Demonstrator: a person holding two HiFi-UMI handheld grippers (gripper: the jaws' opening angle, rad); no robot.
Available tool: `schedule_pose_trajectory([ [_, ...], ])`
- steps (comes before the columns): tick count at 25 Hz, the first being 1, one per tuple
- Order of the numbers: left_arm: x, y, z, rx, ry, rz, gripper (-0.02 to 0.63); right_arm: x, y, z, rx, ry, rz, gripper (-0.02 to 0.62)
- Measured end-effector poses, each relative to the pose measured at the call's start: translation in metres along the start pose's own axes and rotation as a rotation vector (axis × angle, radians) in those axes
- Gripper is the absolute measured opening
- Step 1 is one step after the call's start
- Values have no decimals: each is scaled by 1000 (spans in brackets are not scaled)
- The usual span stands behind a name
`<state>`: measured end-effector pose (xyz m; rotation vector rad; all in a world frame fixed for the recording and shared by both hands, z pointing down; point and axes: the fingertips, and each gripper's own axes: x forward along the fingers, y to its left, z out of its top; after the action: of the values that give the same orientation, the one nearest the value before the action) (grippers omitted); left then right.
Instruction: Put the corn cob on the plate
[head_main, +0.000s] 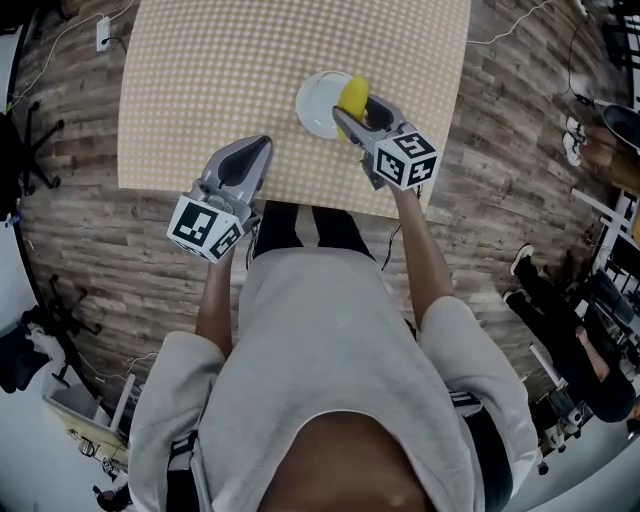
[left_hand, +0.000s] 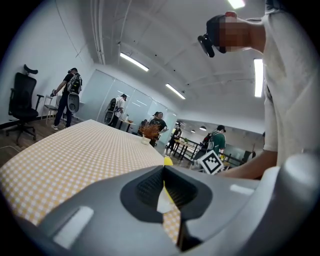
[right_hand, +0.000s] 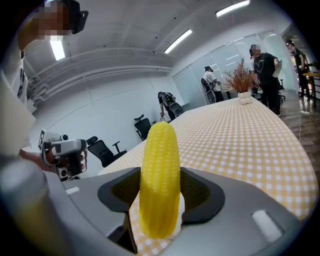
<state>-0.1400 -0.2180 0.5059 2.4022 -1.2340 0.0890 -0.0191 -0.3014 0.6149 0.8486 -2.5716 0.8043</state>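
Note:
My right gripper (head_main: 358, 108) is shut on the yellow corn cob (head_main: 352, 92), which hangs over the near right part of the white plate (head_main: 318, 105) on the checkered table. In the right gripper view the corn cob (right_hand: 160, 175) stands upright between the dark pads (right_hand: 200, 195), its tip pointing up. My left gripper (head_main: 262, 146) hovers at the table's front edge, to the left of the plate, its jaws together and empty. Past its pads (left_hand: 150, 187) in the left gripper view, a sliver of the plate (left_hand: 162, 202) and the corn's tip (left_hand: 168, 161) show.
The yellow-checked tablecloth (head_main: 220, 80) covers the whole table. A small vase of dried plants (right_hand: 241, 82) stands at its far end. Around the table are wooden floor with cables (head_main: 500, 40), office chairs (left_hand: 22, 107) and several people (right_hand: 262, 70).

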Motion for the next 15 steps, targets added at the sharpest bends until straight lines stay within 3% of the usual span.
schedule_pose_trajectory([
  [8, -2, 1, 0, -15, -16, 9, 9, 26, -10, -6, -72, 147, 15, 245],
  [11, -3, 3, 1, -21, -20, 10, 9, 30, -4, -7, -234, 229, 11, 245],
  [15, -3, 2, -1, -27, -23, 10, 9, 36, 7, -18, -606, 388, 28, 245],
])
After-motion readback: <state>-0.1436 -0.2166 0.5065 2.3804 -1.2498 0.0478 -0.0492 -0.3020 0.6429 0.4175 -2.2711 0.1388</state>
